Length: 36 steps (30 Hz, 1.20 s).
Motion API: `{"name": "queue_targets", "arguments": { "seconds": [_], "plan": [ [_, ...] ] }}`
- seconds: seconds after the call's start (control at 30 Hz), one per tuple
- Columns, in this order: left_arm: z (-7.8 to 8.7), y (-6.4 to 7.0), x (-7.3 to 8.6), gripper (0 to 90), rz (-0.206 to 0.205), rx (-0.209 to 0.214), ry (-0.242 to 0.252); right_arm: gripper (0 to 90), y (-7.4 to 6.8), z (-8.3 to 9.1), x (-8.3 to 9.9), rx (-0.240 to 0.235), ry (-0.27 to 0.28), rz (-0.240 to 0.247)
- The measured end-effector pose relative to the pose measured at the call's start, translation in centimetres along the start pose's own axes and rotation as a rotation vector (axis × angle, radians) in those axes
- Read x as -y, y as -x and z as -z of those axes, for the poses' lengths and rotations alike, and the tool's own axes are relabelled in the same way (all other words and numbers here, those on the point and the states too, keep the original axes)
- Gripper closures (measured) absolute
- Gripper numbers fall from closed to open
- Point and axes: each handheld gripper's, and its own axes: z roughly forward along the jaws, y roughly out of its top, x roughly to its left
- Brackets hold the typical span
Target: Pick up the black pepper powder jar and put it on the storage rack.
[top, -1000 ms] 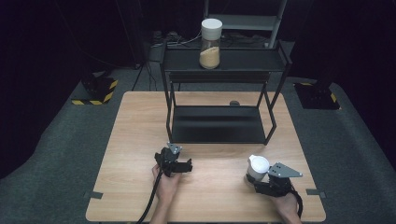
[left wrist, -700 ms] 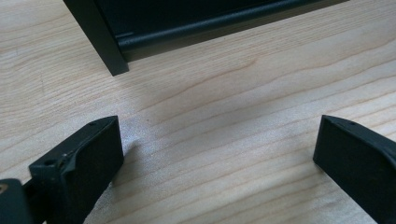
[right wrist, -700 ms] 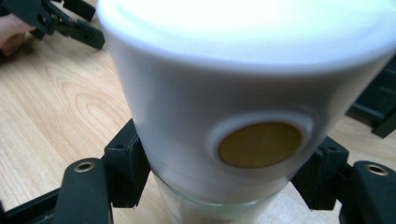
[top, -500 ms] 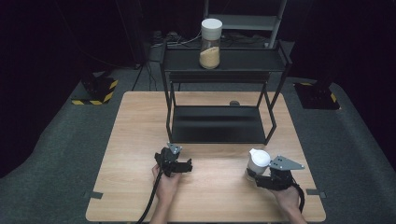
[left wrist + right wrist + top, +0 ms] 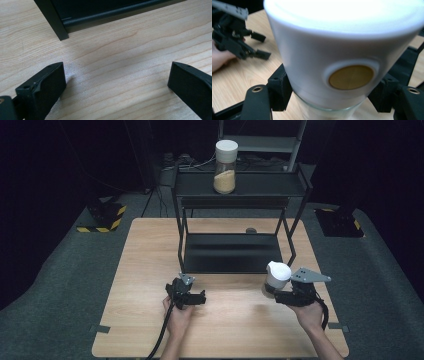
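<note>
A white-lidded jar [image 5: 278, 276] sits clamped between the two black jaws of the right gripper [image 5: 280, 292], which press on its glass body just under the broad white lid; in the right gripper view the lid [image 5: 342, 50] rises above the jaws and shows a round wooden-coloured disc [image 5: 351, 77] on its side. The jar is held upright over the wooden table [image 5: 150, 270], just in front of the right foot of a black two-tier rack [image 5: 235, 255]. Well beyond the jaws, on the rack's top shelf, stands a second jar [image 5: 225, 167] half filled with something pale. Off to one side of the clamped jar, the left gripper [image 5: 200, 297] rests low over the bare tabletop, jaws wide apart, with the rack's near left leg [image 5: 53, 23] just ahead of them.
</note>
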Motion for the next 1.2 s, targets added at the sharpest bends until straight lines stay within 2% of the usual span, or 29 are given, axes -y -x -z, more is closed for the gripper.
{"name": "queue_targets", "arguments": {
  "seconds": [0.2, 0.23, 0.3, 0.57, 0.87, 1.2],
  "plan": [
    [0.0, 0.0, 0.0, 1.5, -0.001, 0.000, 0.000, 30.8, 0.2, 0.0, -1.8, -0.007, 0.010, 0.006],
    [0.0, 0.0, 0.0, 1.5, 0.000, 0.000, 0.000, 30.8, 0.3, -0.1, -2.6, -0.012, 0.008, 0.006],
    [0.0, 0.0, 0.0, 1.6, 0.000, 0.000, 0.000, 30.8, 0.5, -0.1, -3.3, -0.017, 0.011, 0.004],
    [0.0, 0.0, 0.0, 1.5, 0.000, 0.000, 0.000, 30.8, 1.0, -0.1, -5.2, -0.027, 0.023, -0.013],
    [0.0, 0.0, 0.0, 1.5, 0.001, 0.000, 0.001, 30.8, 1.5, 0.1, -7.7, -0.016, 0.038, -0.034],
    [0.0, 0.0, 0.0, 1.6, 0.000, 0.000, 0.000, 30.8, 2.0, 0.8, -10.9, -0.009, 0.063, -0.033]
  ]
}}
